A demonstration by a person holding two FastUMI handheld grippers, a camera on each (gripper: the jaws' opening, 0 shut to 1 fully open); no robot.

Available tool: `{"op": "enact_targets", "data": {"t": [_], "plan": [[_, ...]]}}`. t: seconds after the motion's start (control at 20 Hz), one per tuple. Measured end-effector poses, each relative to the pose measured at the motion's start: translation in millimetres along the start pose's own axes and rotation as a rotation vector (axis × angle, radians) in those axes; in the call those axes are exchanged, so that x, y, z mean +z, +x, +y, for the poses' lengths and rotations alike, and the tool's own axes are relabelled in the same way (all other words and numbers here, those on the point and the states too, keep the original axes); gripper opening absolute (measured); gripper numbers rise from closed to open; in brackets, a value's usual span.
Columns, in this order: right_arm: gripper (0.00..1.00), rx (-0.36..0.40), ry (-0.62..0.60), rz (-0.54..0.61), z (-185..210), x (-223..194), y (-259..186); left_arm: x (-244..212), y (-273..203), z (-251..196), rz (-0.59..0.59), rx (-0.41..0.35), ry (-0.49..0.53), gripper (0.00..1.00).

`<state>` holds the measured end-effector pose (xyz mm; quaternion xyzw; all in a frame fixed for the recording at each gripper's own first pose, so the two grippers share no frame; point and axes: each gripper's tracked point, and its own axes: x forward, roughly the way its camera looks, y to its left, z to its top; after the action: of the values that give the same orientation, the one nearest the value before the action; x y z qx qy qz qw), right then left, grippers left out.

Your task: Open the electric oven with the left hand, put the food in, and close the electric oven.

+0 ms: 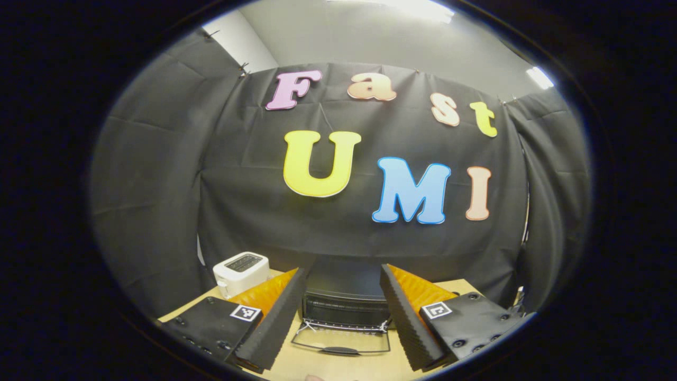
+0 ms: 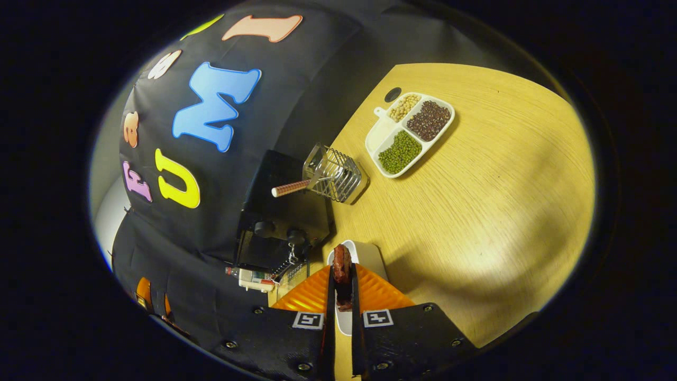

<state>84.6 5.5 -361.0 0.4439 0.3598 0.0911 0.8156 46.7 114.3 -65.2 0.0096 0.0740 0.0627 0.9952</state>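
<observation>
Fingers of the left gripper (image 1: pixel 342 312) stand wide apart before the electric oven (image 1: pixel 344 307), its door (image 1: pixel 341 341) down flat on the table (image 1: pixel 317 368), a white toaster (image 1: pixel 240 272) near the table's back left edge. Right gripper view: the right gripper (image 2: pixel 342 288) is clamped on the dark food (image 2: pixel 342 270) over a white dish (image 2: pixel 362 256), the oven (image 2: pixel 280 211) against the table's far edge.
</observation>
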Motion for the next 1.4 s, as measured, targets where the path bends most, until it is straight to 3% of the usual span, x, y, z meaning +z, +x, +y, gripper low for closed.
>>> {"op": "enact_targets", "data": {"t": [0.35, 0.45, 0.5, 1.1, 1.2, 1.4], "plan": [[0.13, 0.206, 0.101, -0.035, 83.5, -7.9, -34.3, -0.2, 12.1, 4.0, -0.015, -0.08, -0.015, 0.99], [0.13, 0.257, 0.149, -0.055, 105.2, -8.8, -37.5, -0.5, 17.9, 10.8, -0.02, -0.091, -0.004, 0.95], [0.13, 0.269, 0.165, -0.062, 115.5, -12.0, -35.2, -1.3, 19.3, 14.6, -0.018, -0.094, -0.002, 0.98], [0.12, 0.302, 0.143, -0.002, 196.0, -55.6, 49.2, 6.5, 14.4, 78.8, -0.03, -0.118, -0.025, 0.98], [0.13, 0.287, 0.141, -0.013, 201.3, -61.8, 73.5, 6.6, 9.9, 91.0, -0.027, -0.12, -0.024, 0.95], [0.13, 0.24, 0.191, -0.039, 203.7, -68.5, 128.0, 2.2, 2.8, 115.7, -0.017, -0.111, -0.017, 0.98]]}}
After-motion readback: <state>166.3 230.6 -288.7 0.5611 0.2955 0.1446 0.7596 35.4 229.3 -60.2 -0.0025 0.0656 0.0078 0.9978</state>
